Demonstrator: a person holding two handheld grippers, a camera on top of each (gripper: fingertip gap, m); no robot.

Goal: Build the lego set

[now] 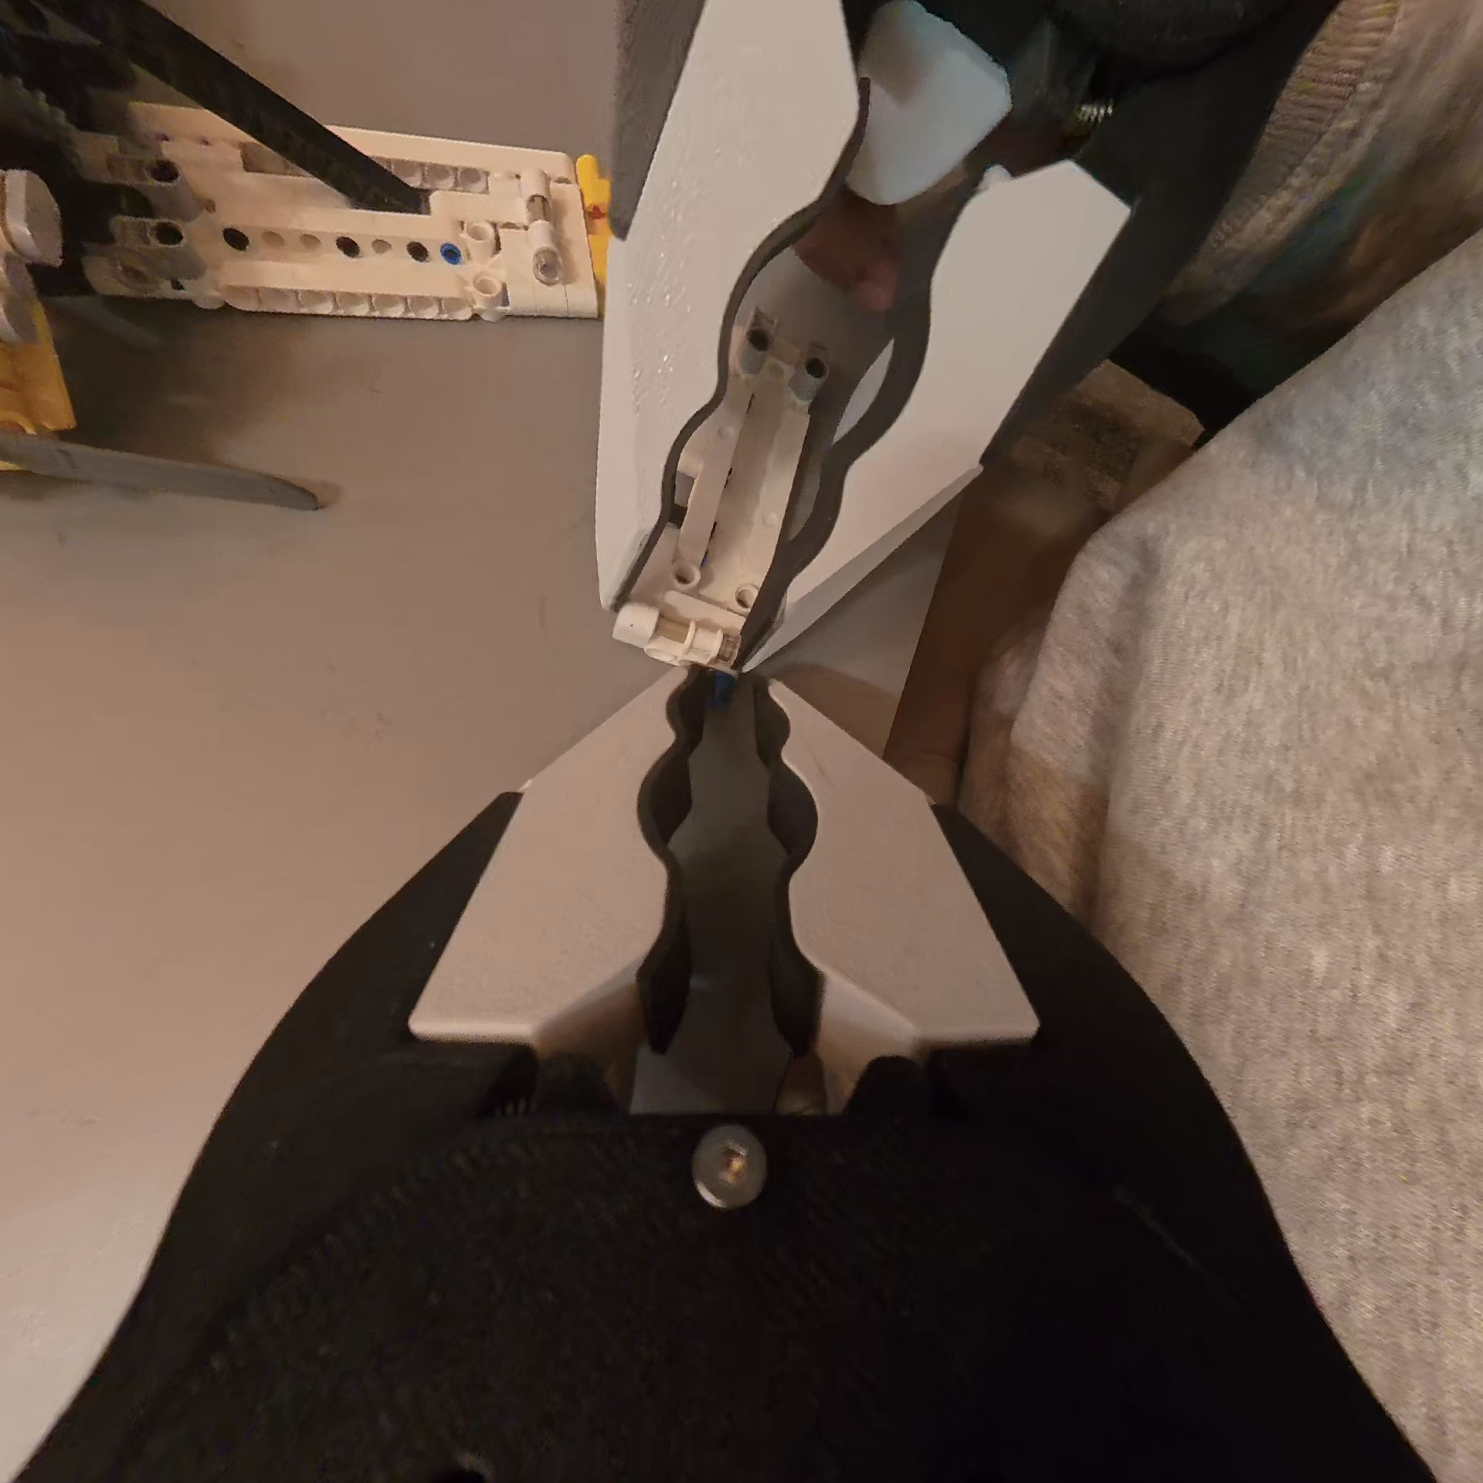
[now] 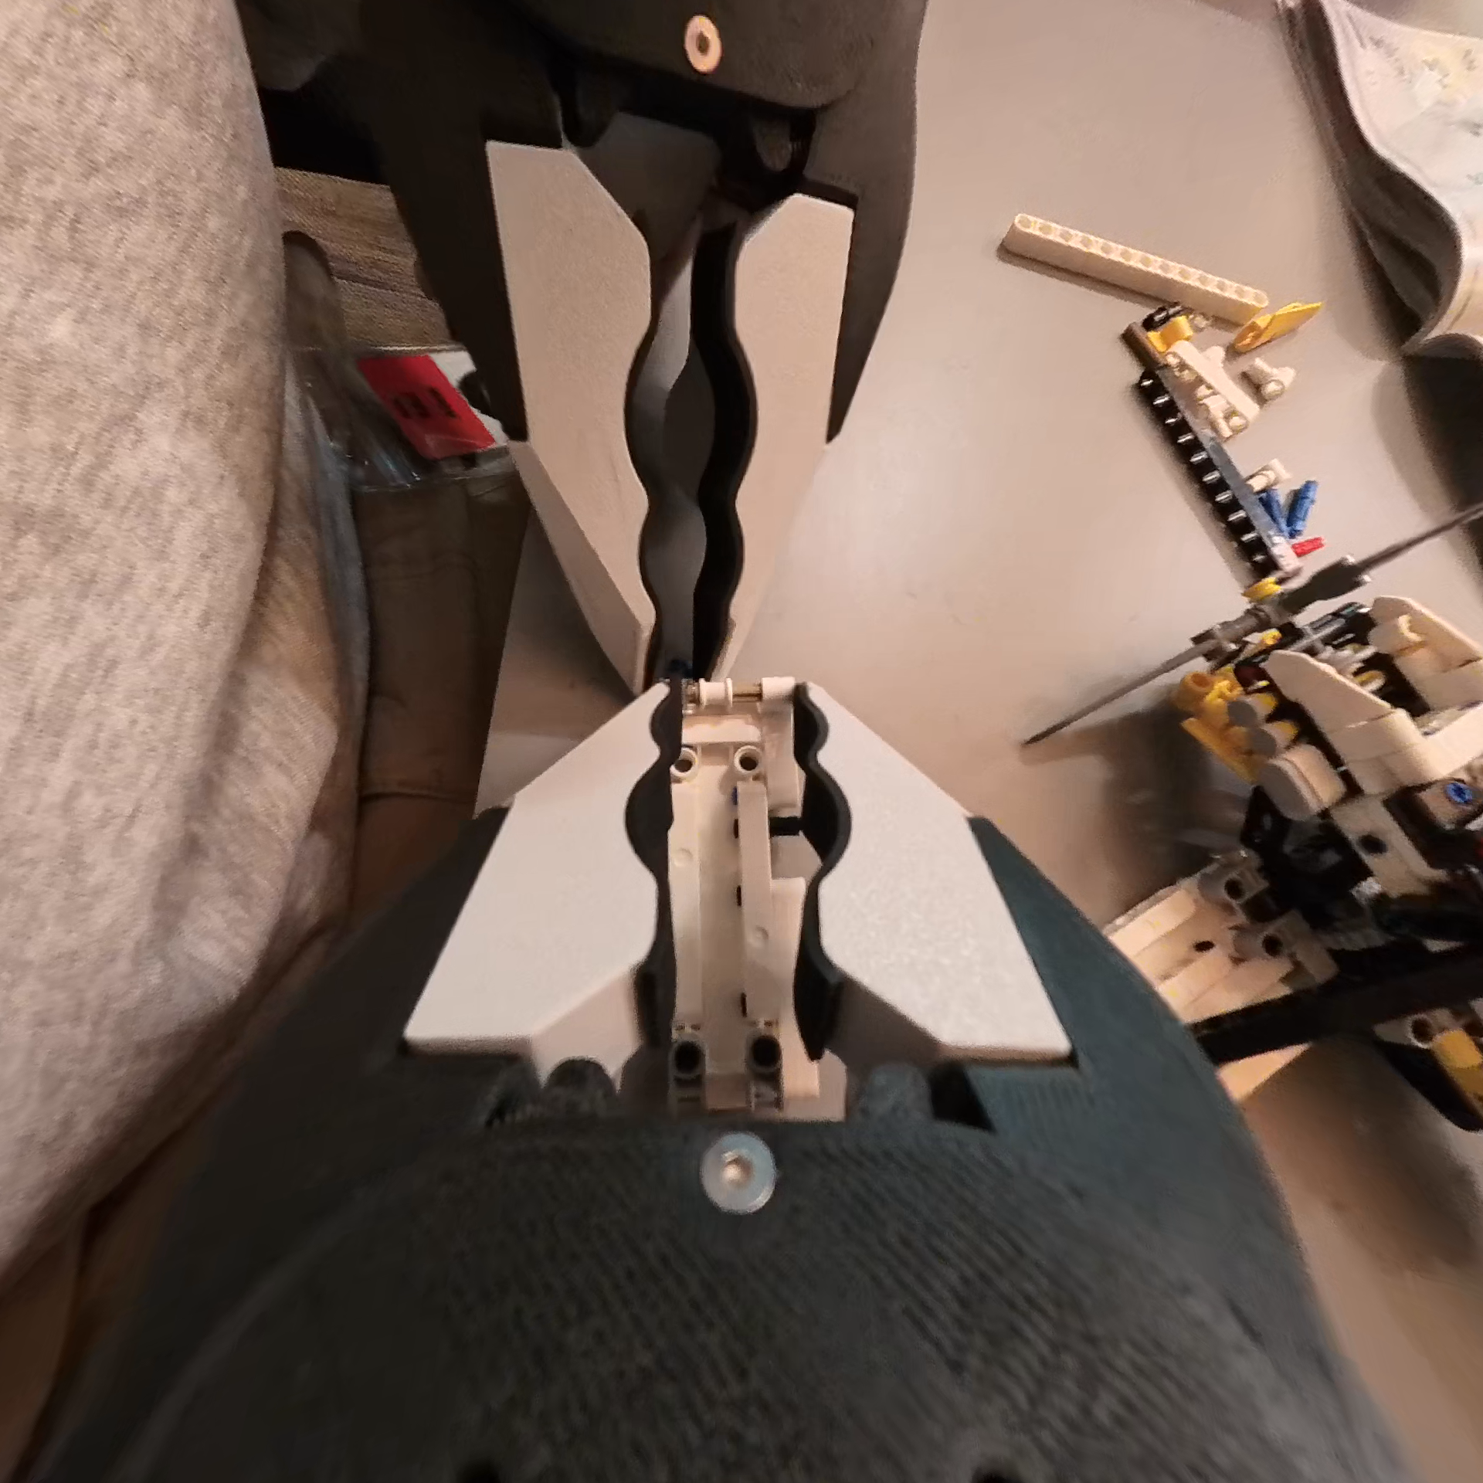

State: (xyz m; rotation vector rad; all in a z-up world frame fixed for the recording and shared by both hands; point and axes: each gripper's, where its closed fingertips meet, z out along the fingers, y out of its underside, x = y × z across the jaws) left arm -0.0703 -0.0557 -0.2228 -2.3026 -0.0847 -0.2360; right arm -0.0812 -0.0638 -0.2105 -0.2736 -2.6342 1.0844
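Note:
My left gripper [image 1: 718, 686] is shut on a small blue pin [image 1: 720, 693], which pokes out just past its tips. My right gripper [image 1: 694, 638] comes in from above, tip to tip with it, shut on a long white lego sub-assembly [image 1: 750, 489]. In the right wrist view my right gripper [image 2: 734, 694] grips that white sub-assembly [image 2: 714, 883] along its length. The left gripper [image 2: 682, 662] meets it from above, with the blue pin [image 2: 678, 664] at the assembly's front left corner. Whether the pin is seated in a hole is hidden.
The partly built white, black and yellow model [image 2: 1324, 843] stands on the grey table at right; it also shows at the far left [image 1: 321, 233]. A long white beam [image 2: 1131, 269], a black beam with attached parts [image 2: 1212, 473], loose blue pins [image 2: 1292, 505] and a booklet [image 2: 1412, 160] lie beyond. Grey fabric [image 1: 1284, 802] borders the table.

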